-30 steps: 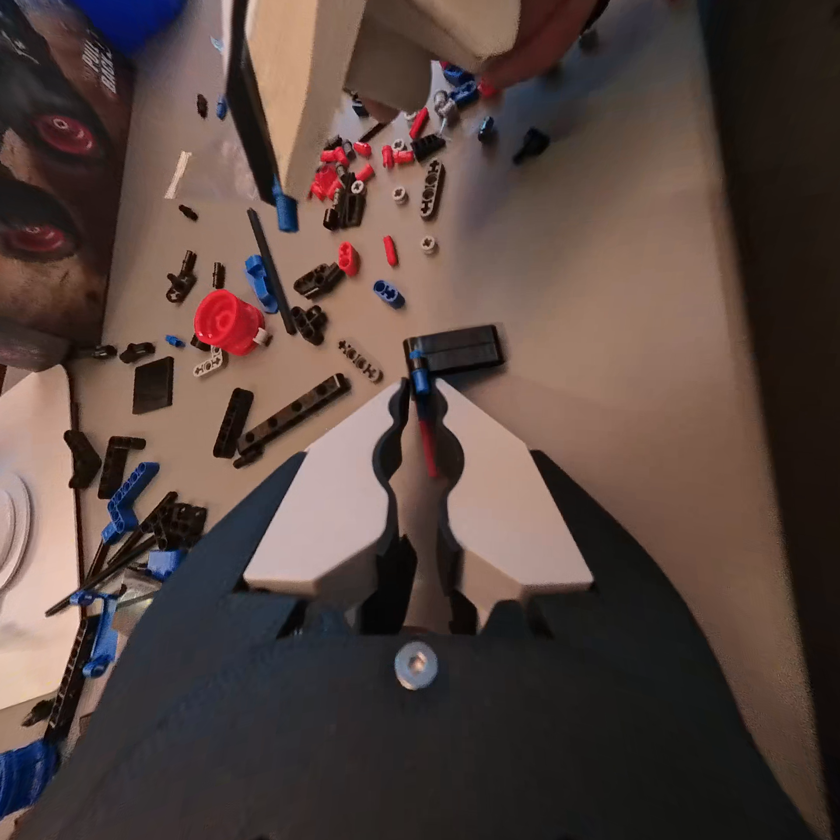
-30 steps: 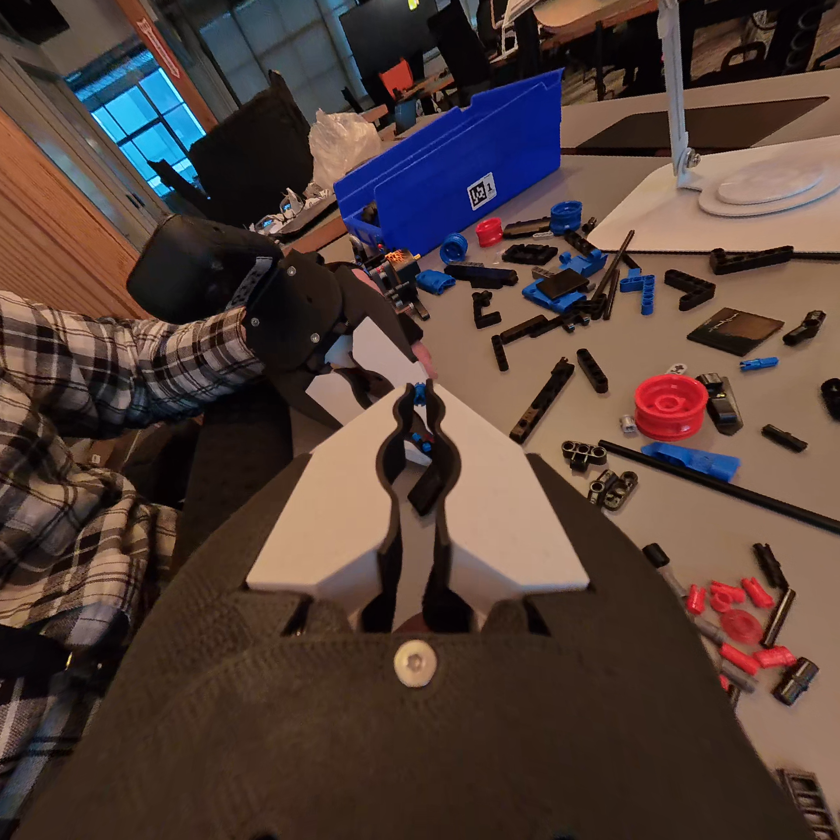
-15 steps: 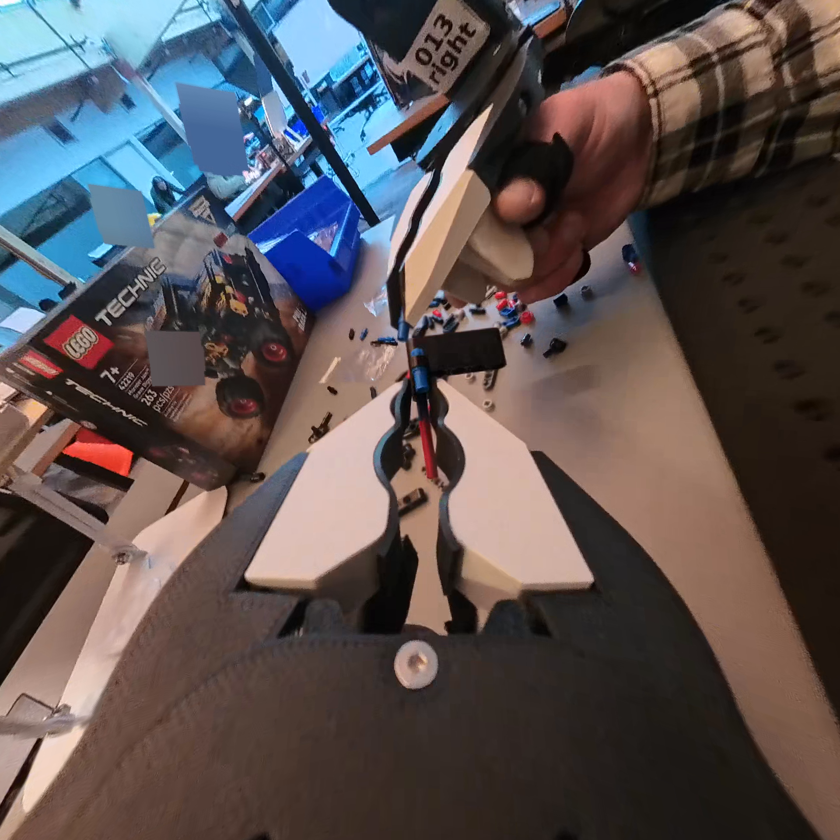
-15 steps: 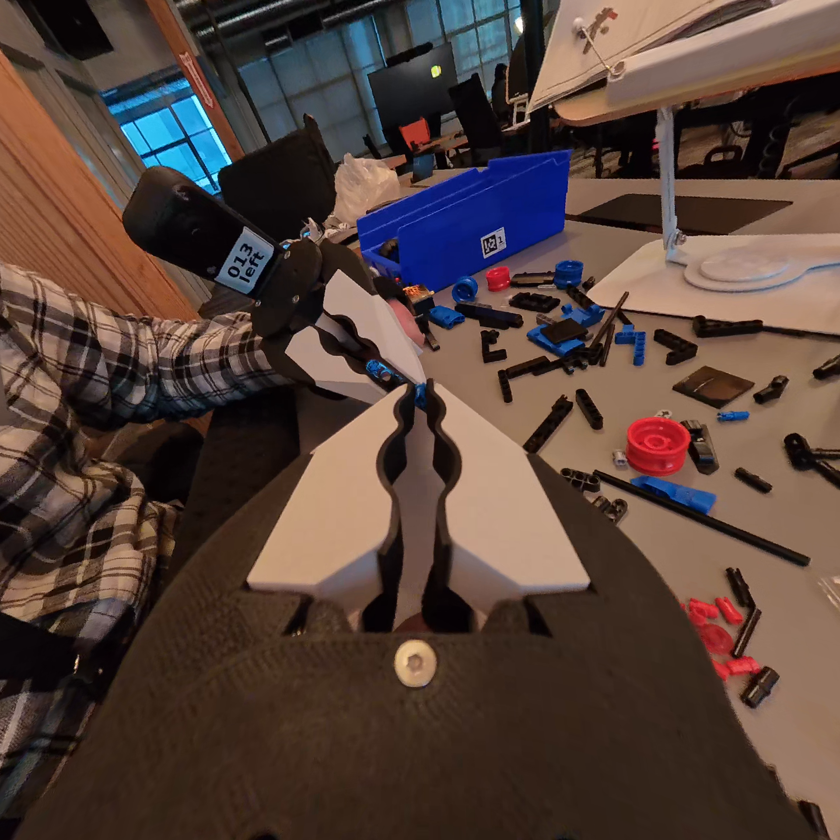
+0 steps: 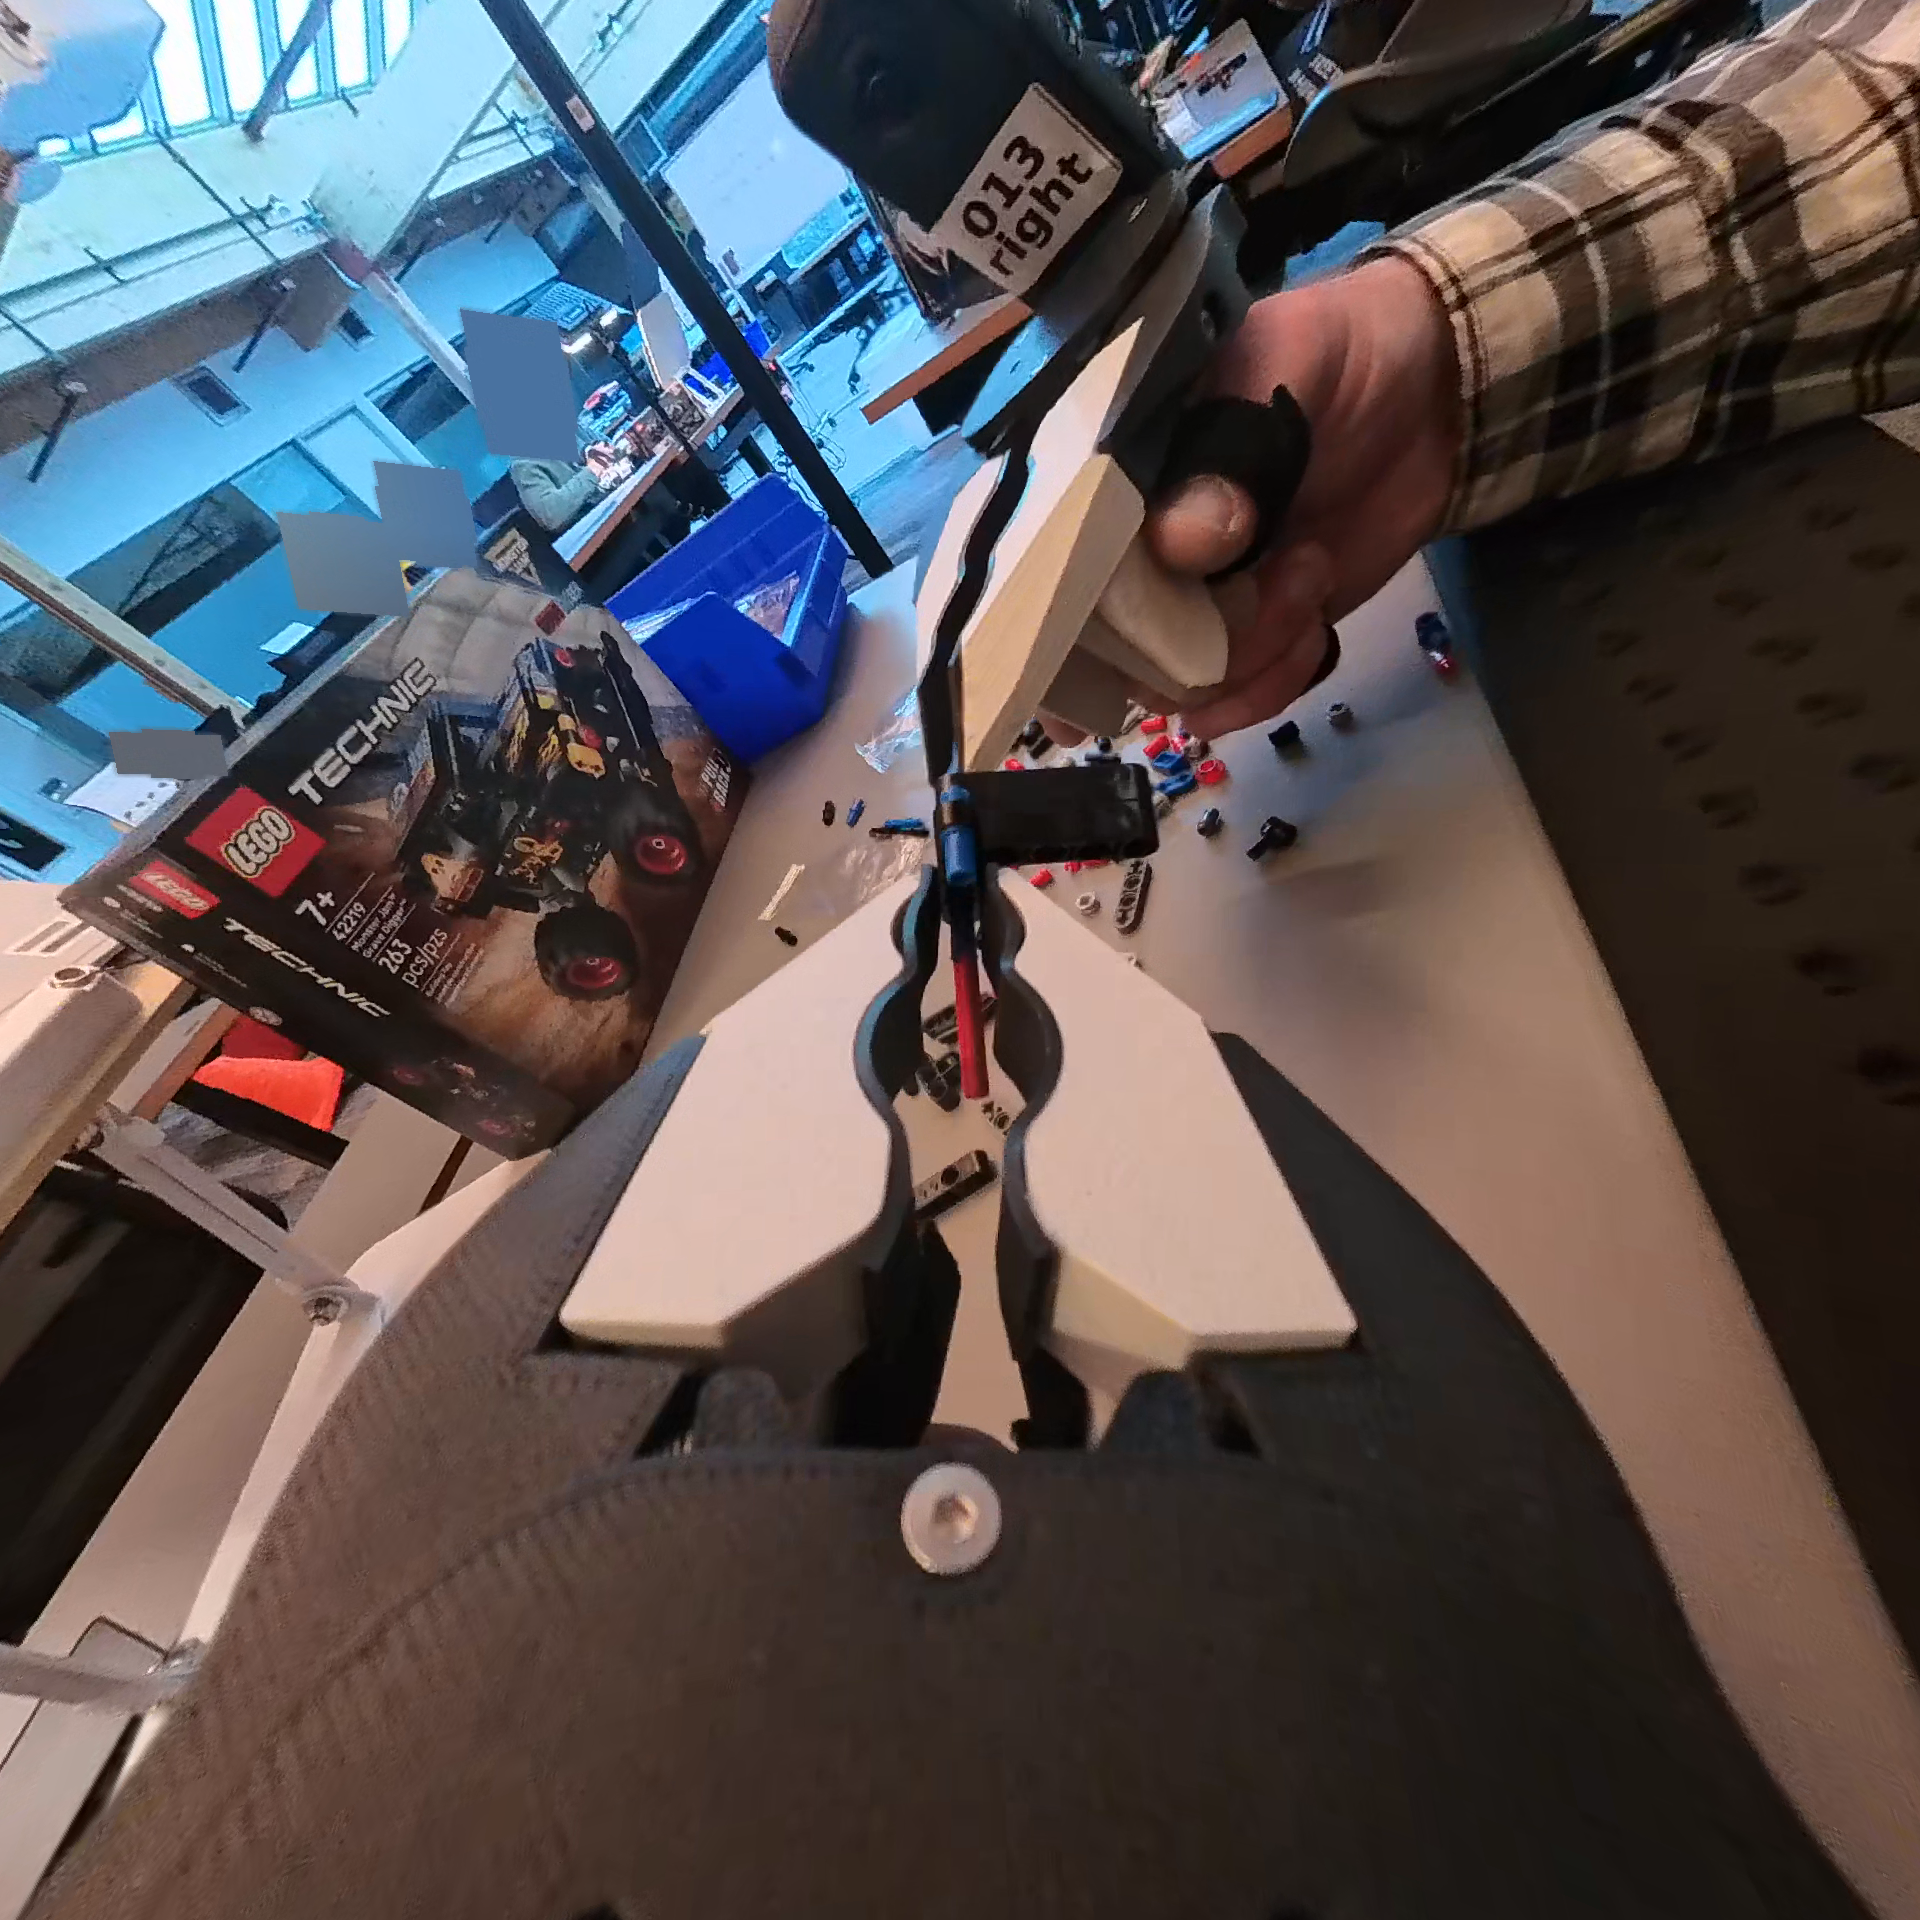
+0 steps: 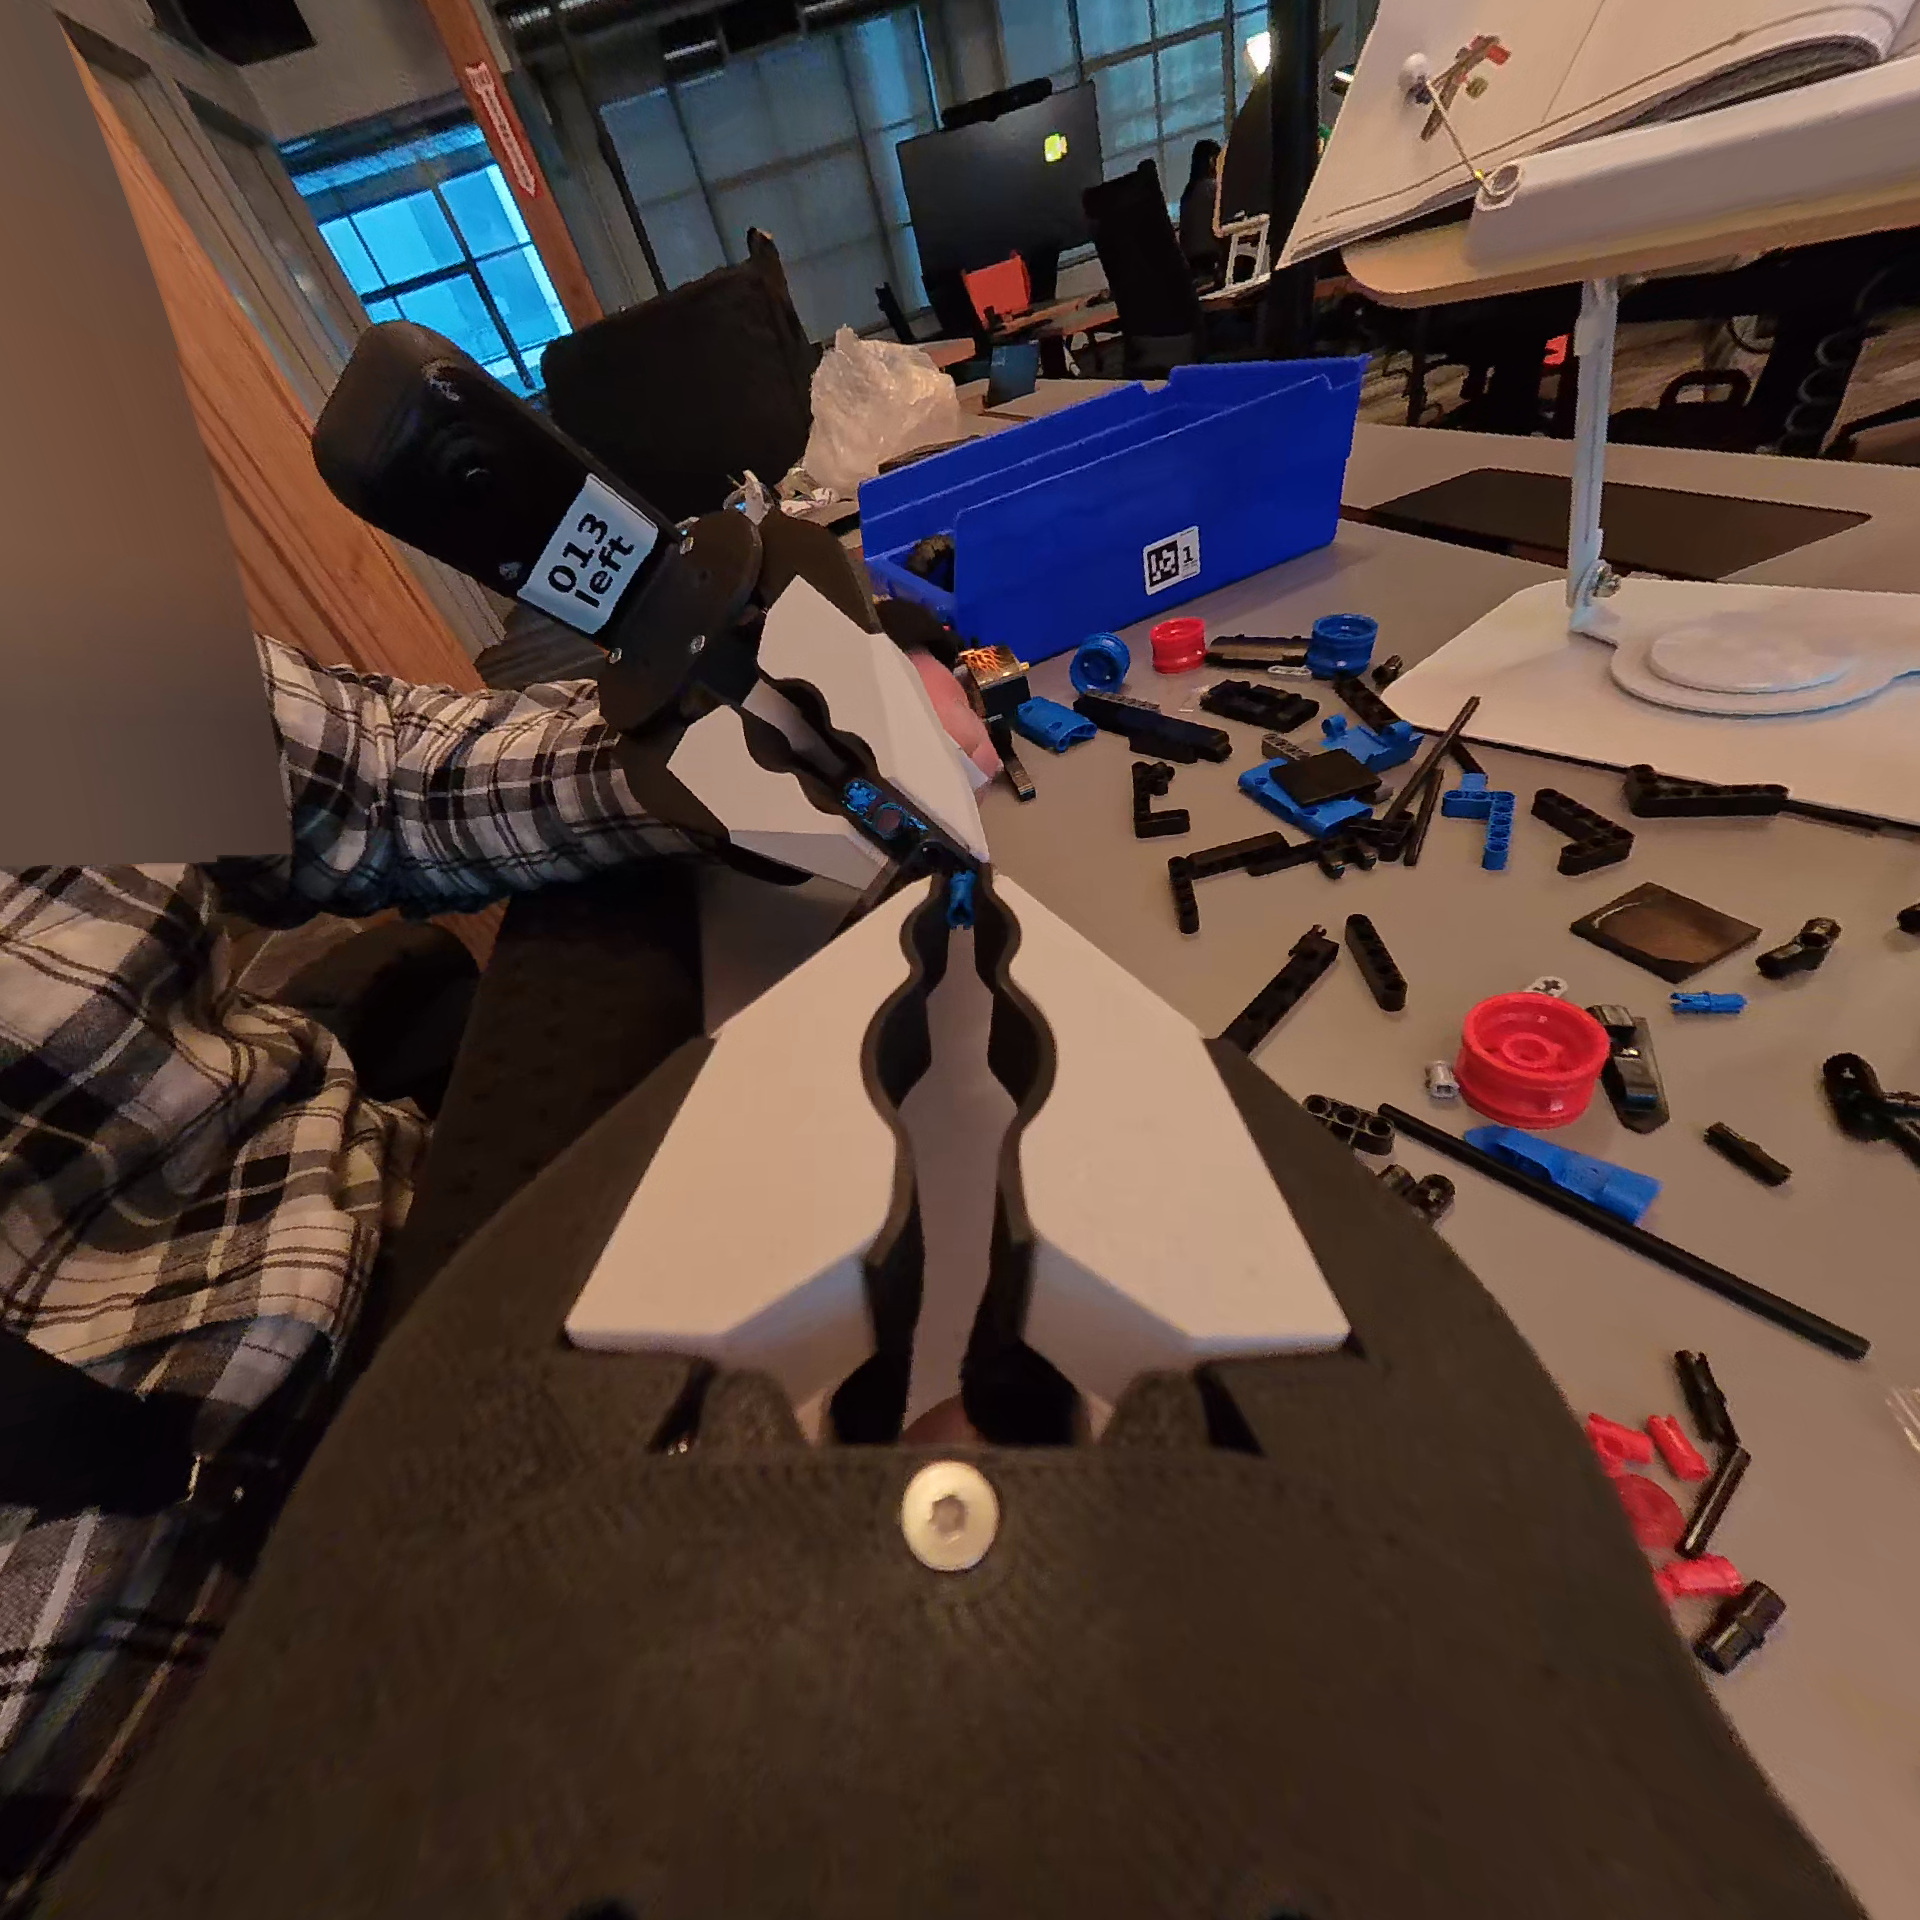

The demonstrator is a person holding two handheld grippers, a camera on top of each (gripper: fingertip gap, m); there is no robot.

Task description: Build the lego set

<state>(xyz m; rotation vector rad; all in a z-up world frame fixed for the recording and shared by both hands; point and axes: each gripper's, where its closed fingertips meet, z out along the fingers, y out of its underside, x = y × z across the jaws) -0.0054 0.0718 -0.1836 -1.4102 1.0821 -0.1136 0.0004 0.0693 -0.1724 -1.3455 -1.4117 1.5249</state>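
left tool (image 5: 958,894) is clamped narrow on a small sub-assembly: red axle (image 5: 968,1023) running back between the fingers, blue bush (image 5: 956,854) at the tips, black panel piece (image 5: 1070,819) sticking out to the side of it. it's held up off the bench (image 5: 1351,966), probably so the right tool (image 5: 940,727) can get at the end of it in free air. right tool comes in from above with its tips right at the blue part; in its own view the right tool (image 6: 961,896) is pinched nearly closed on a small blue piece (image 6: 959,900), looks like a pin or the bush itself, can't say which. my read: a mating or push-on step, one tool as a vise, the other doing the insertion. left view shows the axle, the panel and the set's box (image 5: 436,862) leaning by the blue bin (image 5: 748,634); the right view shows none of the axle, it's hidden inside the left tool (image 6: 935,842). right view instead gives the parts spread on the bench (image 6: 1507,1351): red wheel hub (image 6: 1527,1058), long black axle (image 6: 1621,1231), black beams, blue connectors, and the instruction stand (image 6: 1590,436). risk as i see it: small contact area on the blue piece, easy to cock it sideways.
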